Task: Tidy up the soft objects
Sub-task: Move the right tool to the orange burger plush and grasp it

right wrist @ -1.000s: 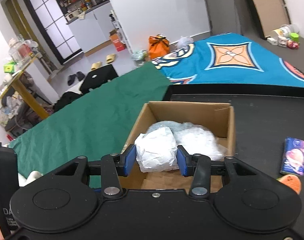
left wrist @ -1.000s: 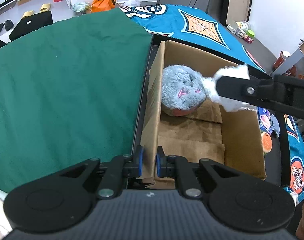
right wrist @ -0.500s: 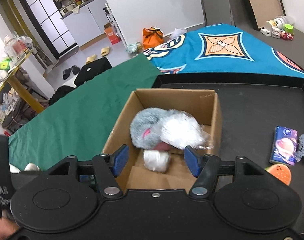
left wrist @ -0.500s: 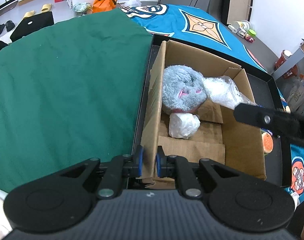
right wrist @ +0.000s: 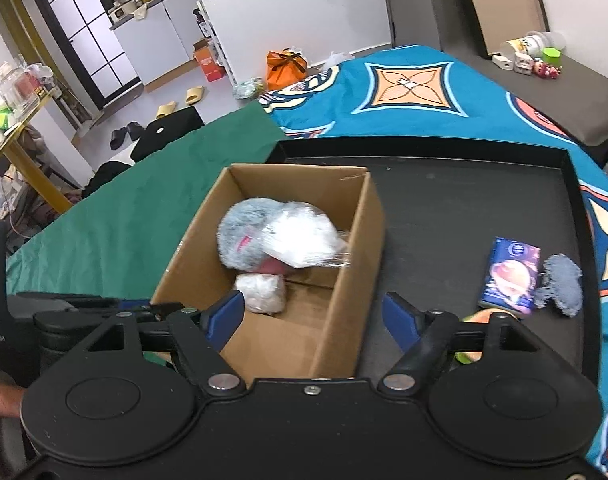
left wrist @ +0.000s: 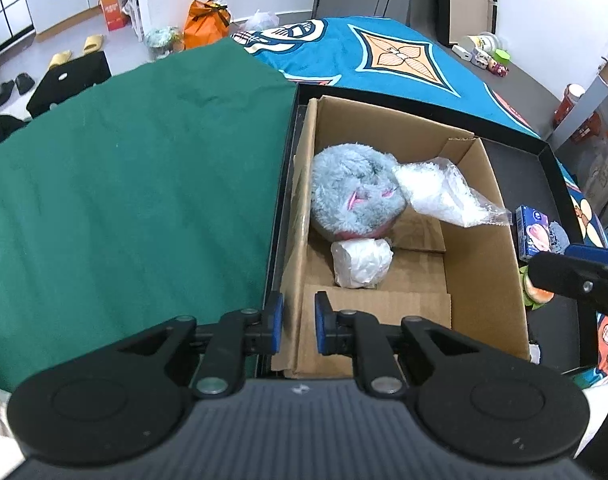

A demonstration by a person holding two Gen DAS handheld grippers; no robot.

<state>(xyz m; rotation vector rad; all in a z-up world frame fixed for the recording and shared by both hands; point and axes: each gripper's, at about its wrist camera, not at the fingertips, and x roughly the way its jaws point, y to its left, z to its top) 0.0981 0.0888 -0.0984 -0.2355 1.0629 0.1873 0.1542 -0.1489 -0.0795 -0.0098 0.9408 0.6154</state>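
In the cardboard box (left wrist: 480, 248) lie three soft bundles; right jaws wide, left jaws pinching its wall.

White walls (right wrist: 304, 8), pale floor (right wrist: 223, 80), dark-framed glass door (right wrist: 83, 28), yellow-legged table (right wrist: 27, 148).

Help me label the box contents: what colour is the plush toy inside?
Blue-grey fur with pink markings; the plush toy shows best in the left wrist view.
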